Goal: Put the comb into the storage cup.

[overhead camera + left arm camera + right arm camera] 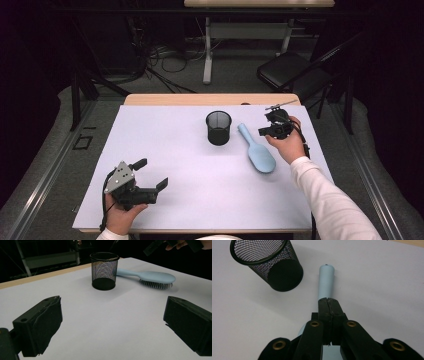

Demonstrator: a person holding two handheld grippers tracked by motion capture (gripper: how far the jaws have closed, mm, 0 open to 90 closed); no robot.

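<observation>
Right claw (327, 301) closed, jaws pressed flat together with nothing between them, hovering just above the handle of the pale blue hairbrush (258, 152). Seen in the high view (274, 127) at the worktop's far right, held in a hand with a white sleeve. Brush head largely hidden under the claw's linkage in the right claw view — only the handle end clear; whether the jaws touch it cannot be told. Bristles facing down, visible from the left claw view (150, 277).

Left claw (152, 175) open wide, empty, jaws well apart, near the front left corner of the worktop (175, 150). Jaw tips cut off by the frame's lower edge in its own view.

Black mesh cup (218, 127) upright, just beside the brush handle, apparently apart from it — gap narrow. Inside of the cup dark, contents not readable.

Broad bare white surface between the two claws and across the middle. Wooden edge strip at the far side; dark floor, cables and a folding chair (295, 70) beyond.
</observation>
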